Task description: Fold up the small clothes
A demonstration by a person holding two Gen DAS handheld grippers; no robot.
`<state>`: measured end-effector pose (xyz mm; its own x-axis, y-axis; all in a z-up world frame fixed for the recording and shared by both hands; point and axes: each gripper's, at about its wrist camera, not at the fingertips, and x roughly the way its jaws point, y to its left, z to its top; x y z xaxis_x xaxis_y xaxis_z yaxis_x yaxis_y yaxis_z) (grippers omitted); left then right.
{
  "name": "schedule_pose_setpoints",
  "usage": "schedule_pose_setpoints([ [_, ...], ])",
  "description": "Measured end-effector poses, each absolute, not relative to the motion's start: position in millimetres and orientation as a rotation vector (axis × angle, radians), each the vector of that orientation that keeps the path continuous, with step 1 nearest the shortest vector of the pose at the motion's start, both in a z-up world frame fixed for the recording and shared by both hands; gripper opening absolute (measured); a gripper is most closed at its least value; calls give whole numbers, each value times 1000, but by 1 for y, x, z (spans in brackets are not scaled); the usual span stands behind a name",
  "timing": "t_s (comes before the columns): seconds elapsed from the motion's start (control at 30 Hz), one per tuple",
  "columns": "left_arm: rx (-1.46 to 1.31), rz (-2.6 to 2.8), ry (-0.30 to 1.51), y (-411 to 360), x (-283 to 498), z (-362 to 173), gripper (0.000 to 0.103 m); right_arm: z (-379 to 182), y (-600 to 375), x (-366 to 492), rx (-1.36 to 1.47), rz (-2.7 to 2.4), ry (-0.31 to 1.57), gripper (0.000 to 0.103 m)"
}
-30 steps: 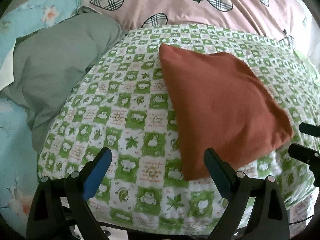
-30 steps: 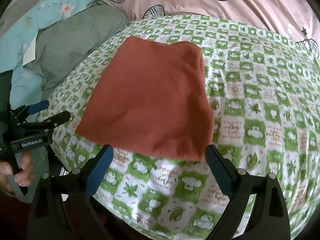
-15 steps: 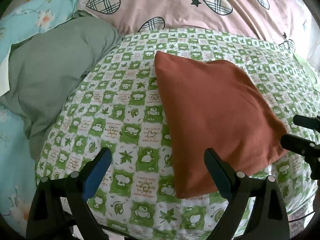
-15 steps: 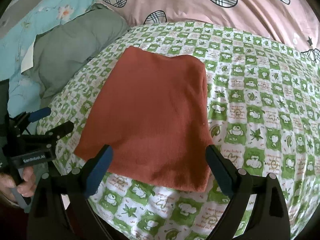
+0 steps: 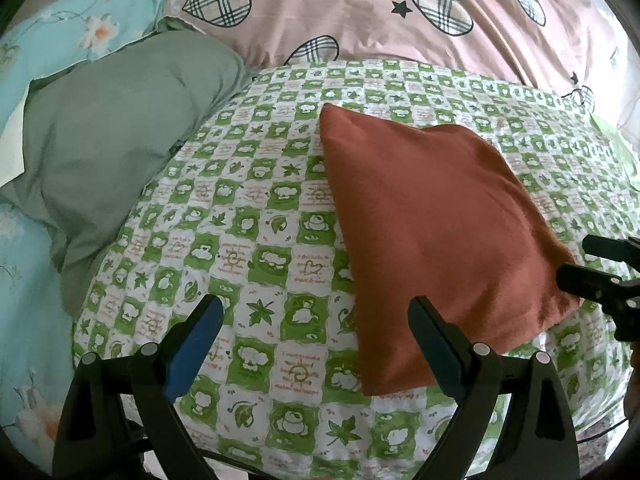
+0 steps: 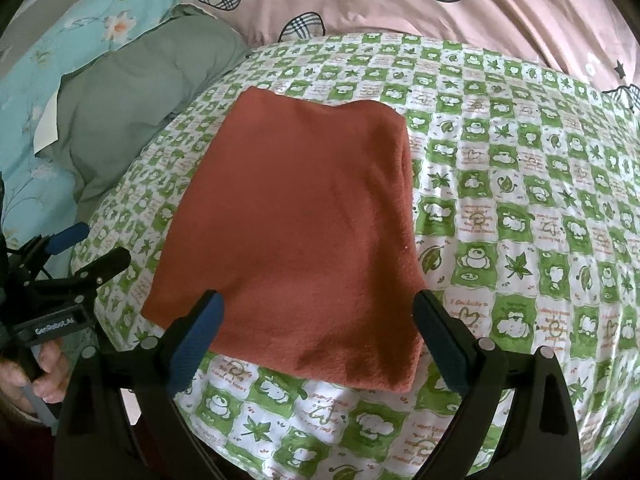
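Bedding fills both views: a green-and-white checked sheet printed with leaves and small animals point(image 5: 248, 248) covers the bed, with a pale blue floral quilt point(image 5: 28, 52) at far left, a plain grey-green pillow point(image 5: 108, 128) beside it and a pink cover with plaid hearts point(image 5: 360, 12) along the back.

Over the last second we have brought both cameras closer: the rust-red folded cloth, soft and fleecy, point(image 5: 436, 232) sits larger and lower in each view than before, though it has not shifted on the sheet. We judge this as an approach for the next fold, with nothing grasped yet.

Our left gripper point(image 5: 316, 340) has its jaws spread wide over bare sheet, its right-hand finger just reaching the cloth's near left corner. Our right gripper point(image 6: 316, 340) is likewise spread wide and holds nothing, straddling the cloth's near edge.

From the left wrist we see the cloth obliquely, its near right corner close to the right gripper's fingers at the frame edge. Only the right wrist shows the stacked layers along the cloth's right side, which suggest an earlier fold, and the hand point(image 6: 48, 372) holding the left gripper's handle.
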<state>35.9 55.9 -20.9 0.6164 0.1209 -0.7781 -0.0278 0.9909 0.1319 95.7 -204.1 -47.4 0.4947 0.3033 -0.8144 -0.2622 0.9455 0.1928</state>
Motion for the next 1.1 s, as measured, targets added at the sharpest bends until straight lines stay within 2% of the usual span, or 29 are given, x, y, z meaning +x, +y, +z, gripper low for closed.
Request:
schedule_pose_setpoints([
  [1.1, 118, 50, 909, 51, 25, -22, 94, -49, -212, 74, 55, 311, 1000, 96],
])
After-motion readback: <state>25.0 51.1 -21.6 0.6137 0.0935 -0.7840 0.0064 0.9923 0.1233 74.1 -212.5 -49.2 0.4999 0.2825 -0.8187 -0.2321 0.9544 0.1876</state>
